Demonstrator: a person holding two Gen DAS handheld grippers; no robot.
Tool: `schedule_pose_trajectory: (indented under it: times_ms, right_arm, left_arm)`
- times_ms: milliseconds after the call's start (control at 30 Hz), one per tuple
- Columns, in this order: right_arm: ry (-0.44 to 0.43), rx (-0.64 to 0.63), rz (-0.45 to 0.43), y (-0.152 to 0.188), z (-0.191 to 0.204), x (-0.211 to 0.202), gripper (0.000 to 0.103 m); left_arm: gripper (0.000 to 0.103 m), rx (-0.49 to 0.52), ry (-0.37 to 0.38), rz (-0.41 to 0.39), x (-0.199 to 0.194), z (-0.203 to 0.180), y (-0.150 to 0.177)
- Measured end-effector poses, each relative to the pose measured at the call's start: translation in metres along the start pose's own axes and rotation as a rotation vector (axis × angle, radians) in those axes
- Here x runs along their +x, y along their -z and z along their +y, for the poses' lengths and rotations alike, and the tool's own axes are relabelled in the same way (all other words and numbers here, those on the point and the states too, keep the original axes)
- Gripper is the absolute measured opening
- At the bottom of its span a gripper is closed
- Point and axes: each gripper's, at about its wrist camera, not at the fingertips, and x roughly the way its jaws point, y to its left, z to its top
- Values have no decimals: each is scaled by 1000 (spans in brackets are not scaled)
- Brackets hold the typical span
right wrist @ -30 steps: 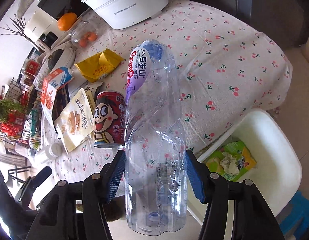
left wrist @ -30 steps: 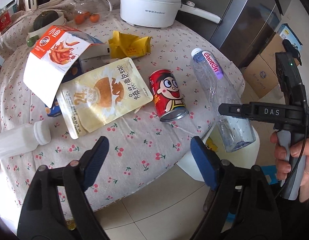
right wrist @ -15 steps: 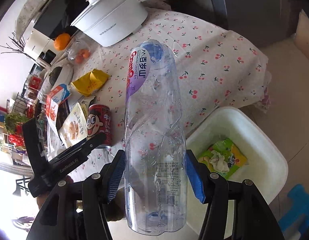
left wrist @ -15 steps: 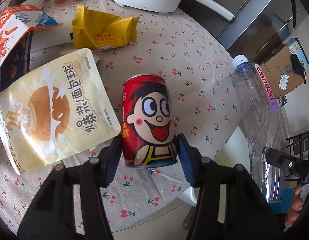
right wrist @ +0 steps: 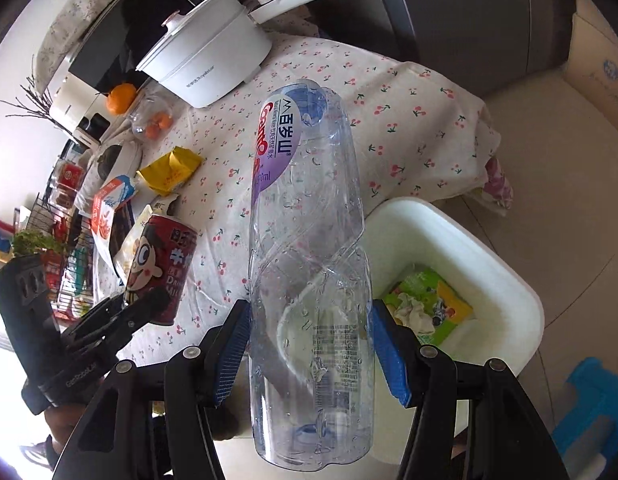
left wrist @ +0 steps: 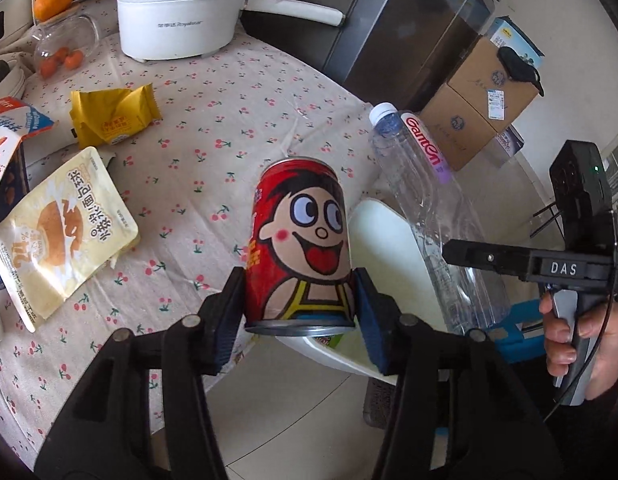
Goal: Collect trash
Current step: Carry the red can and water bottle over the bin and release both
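A red drink can [left wrist: 301, 240] with a cartoon face is clamped near its base by my left gripper [left wrist: 301, 312], held off the cherry-print tablecloth [left wrist: 213, 148] at the table's edge. Behind it sits the white bin [left wrist: 389, 248]. My right gripper [right wrist: 311, 346] is shut on the lower body of a clear plastic bottle [right wrist: 309, 240] with a purple label, cap pointing away. The bin [right wrist: 489, 256] lies just right of the bottle, with a green wrapper and crumpled tissue [right wrist: 425, 304] inside. The right wrist view also shows the can [right wrist: 161, 264] at lower left.
Lying on the table are a yellow wrapper [left wrist: 113, 120], a cream snack pouch [left wrist: 65, 228] and an orange-and-white bag [left wrist: 5, 140]. A white pot [left wrist: 181, 12] stands at the back. Cardboard boxes [left wrist: 481, 96] and a blue stool [right wrist: 589, 400] sit on the floor by the bin.
My left gripper reached the can, closed on it and carried it off the table toward the bin. My right gripper moved the bottle away from the table, closer to the bin.
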Motion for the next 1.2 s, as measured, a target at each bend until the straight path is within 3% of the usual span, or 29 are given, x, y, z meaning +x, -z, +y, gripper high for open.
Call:
schedule_pose_trajectory:
  times_ms: [200, 500, 633, 800, 1200]
  right_arm:
    - [72, 60, 39, 30, -41, -3, 61]
    - [153, 114, 146, 60, -83, 15, 61]
    - [174, 114, 148, 62, -90, 15, 61]
    - [178, 98, 155, 61, -87, 19, 61]
    - [179, 40, 190, 57, -67, 34, 62]
  left_arm:
    - [54, 141, 24, 136, 36, -50, 29]
    - [54, 186, 0, 249, 93, -80, 47]
    - [55, 195, -29, 243, 99, -83, 48]
    - [73, 206, -73, 201, 84, -74, 47]
    - [80, 157, -134, 116, 37, -38, 55]
